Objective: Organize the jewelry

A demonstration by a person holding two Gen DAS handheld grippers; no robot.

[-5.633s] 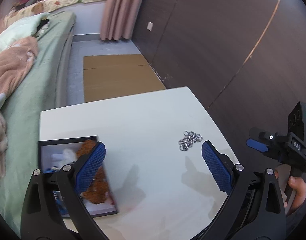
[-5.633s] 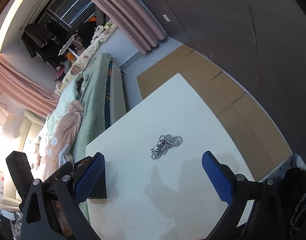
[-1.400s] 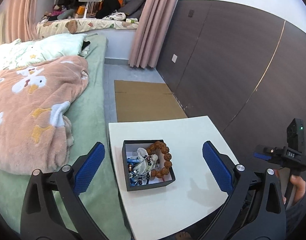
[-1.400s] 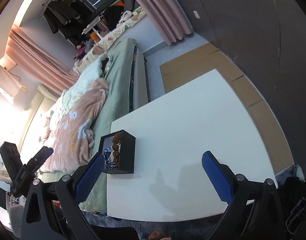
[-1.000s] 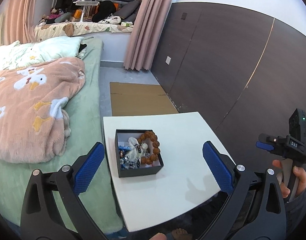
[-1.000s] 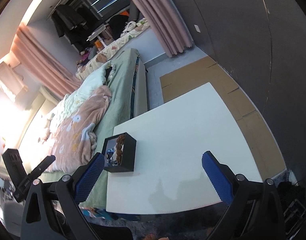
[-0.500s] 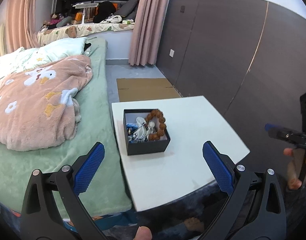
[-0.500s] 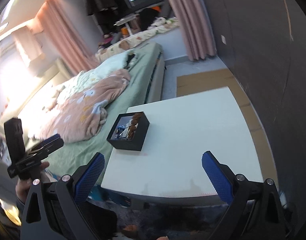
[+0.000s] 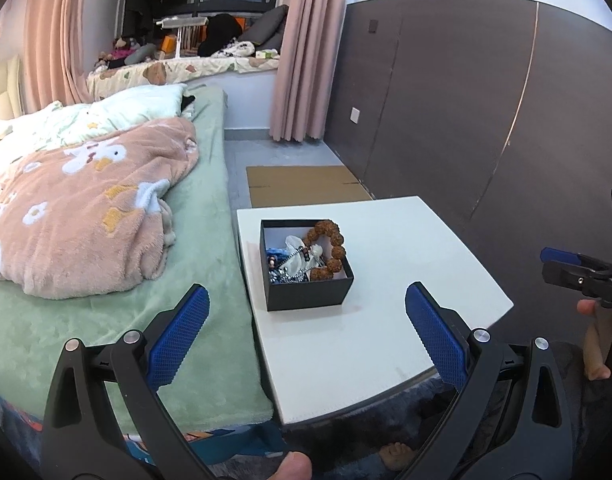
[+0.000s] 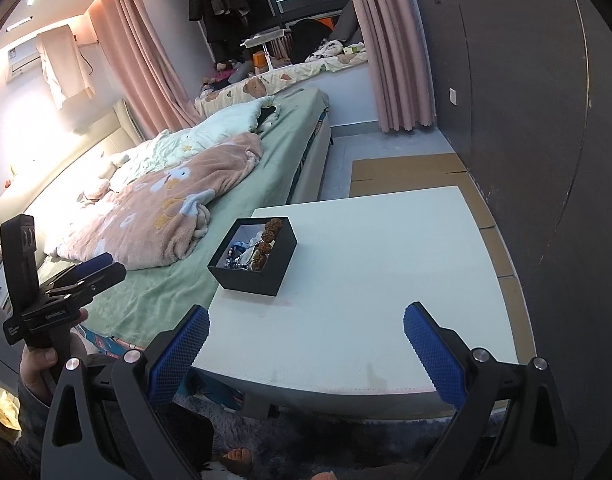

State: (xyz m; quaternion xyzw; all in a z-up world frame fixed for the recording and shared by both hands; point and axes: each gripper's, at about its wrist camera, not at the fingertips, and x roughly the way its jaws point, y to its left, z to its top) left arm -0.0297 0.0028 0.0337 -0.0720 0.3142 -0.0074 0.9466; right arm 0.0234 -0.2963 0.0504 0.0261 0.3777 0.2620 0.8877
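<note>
Between the blue pads of the left gripper (image 9: 306, 320) nothing is held; its two fingers stand wide apart, hovering off the near edge of the table (image 9: 406, 332) with the black box (image 9: 306, 296) framed between them. Likewise the right gripper (image 10: 306, 342) is spread and empty, held back from the table's near edge, with the box at about eleven o'clock from its fingers. Out from there, the box sits on the white tabletop close to the edge that runs along the bed (image 9: 153, 320), and the jewelry lies inside it: one bracelet of large brown beads (image 9: 330, 246) propped against the right-hand wall, a silvery chain (image 9: 291, 258) tangled across pale and blue pieces too small to sort out. Nothing else lies on the tabletop. Judging from this, the gathering step looks finished, since no loose piece shows outside the box, and both tools are away from the work. A next move, if any, would only call for checking that the bracelet does not overhang the rim, or simply resting the tools. Counted: two grippers, one table, one box, one bead bracelet, at least one chain. A brown blanket (image 9: 77, 208) lies on the bed at nine o'clock.
</note>
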